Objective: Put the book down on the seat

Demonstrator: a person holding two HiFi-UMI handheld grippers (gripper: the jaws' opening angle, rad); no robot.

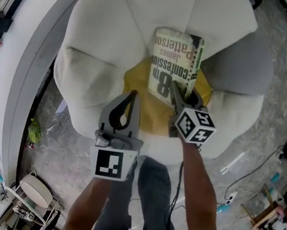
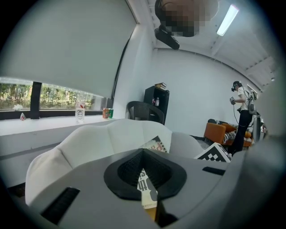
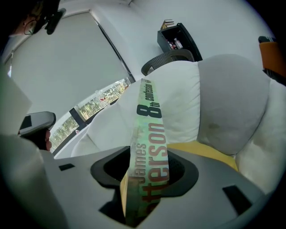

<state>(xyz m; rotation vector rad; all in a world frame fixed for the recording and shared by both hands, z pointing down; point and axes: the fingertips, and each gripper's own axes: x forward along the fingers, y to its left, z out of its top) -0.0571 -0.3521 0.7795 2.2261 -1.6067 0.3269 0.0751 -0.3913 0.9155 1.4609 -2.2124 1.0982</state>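
A white paperback book (image 1: 175, 64) with "8th confession" on its cover hangs over the yellow seat cushion (image 1: 152, 117) of a white armchair (image 1: 102, 46). Its top edge reaches the backrest. My right gripper (image 1: 179, 94) is shut on the book's near edge. In the right gripper view the book (image 3: 149, 147) stands on edge between the jaws, and the yellow seat (image 3: 210, 154) lies below it. My left gripper (image 1: 133, 95) hovers over the seat's front left, left of the book, with its jaws together and nothing between them.
The armchair's rounded arms flank the seat on both sides. Cables (image 1: 258, 162) and clutter lie on the marbled floor at right, and a small round stool (image 1: 36, 190) stands at lower left. A black chair (image 2: 143, 109), an orange sofa (image 2: 219, 132) and another person (image 2: 243, 116) are behind the armchair.
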